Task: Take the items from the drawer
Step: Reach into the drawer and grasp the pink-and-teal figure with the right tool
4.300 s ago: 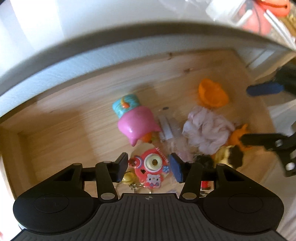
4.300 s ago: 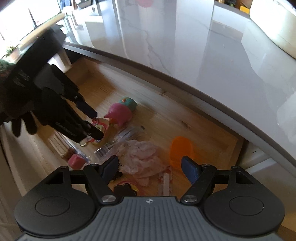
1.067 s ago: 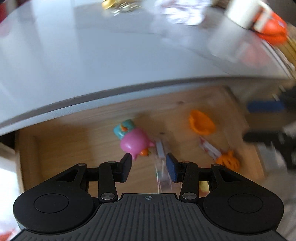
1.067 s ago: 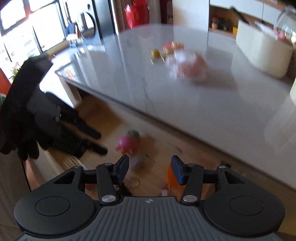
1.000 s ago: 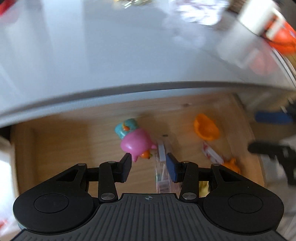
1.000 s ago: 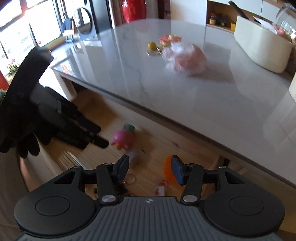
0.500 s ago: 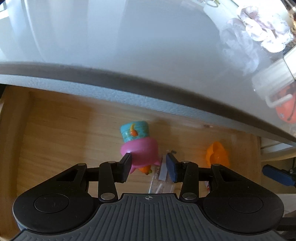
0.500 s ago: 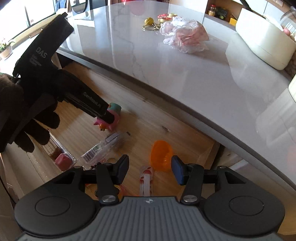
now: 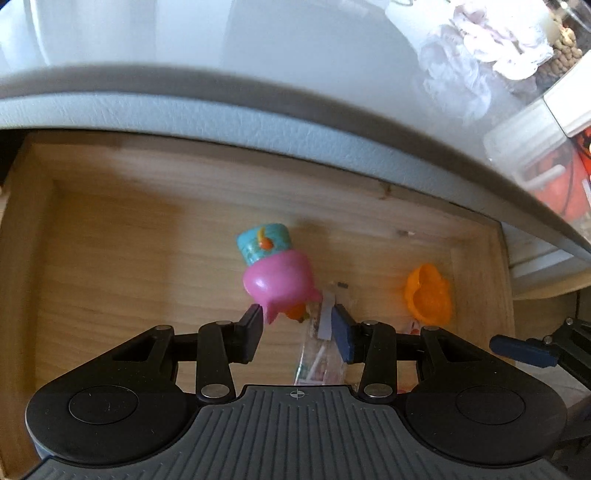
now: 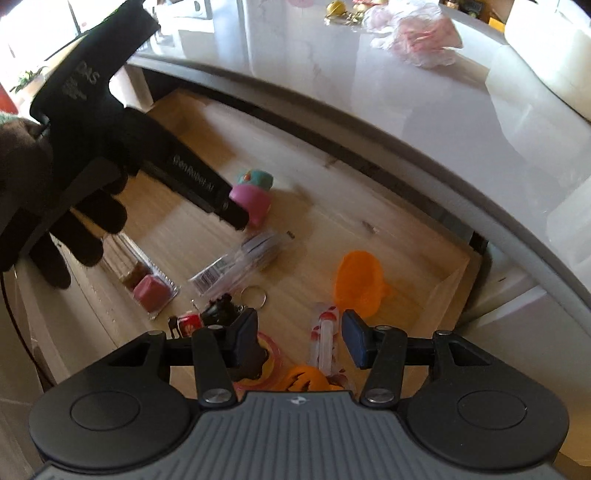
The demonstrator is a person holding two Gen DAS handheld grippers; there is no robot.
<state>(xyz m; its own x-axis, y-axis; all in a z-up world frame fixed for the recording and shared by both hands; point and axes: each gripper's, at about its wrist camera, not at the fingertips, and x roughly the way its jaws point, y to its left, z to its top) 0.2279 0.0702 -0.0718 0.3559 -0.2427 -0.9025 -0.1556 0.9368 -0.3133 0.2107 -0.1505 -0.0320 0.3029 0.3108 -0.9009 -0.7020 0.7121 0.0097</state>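
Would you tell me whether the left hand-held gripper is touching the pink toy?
Cannot tell: in the left wrist view the left hand-held gripper overlaps the pink toy, with no clear contact or gap.

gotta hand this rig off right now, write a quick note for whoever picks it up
Left gripper: open, empty, just over the pink and teal toy in the drawer.
Right gripper: open, empty, above the red and white tube.
Done: crumpled pink bag and keychain lie on the countertop.
Left in the drawer: toy, orange cup, clear packet, pink block pack, key ring cluster, tube, an orange thing near the front.
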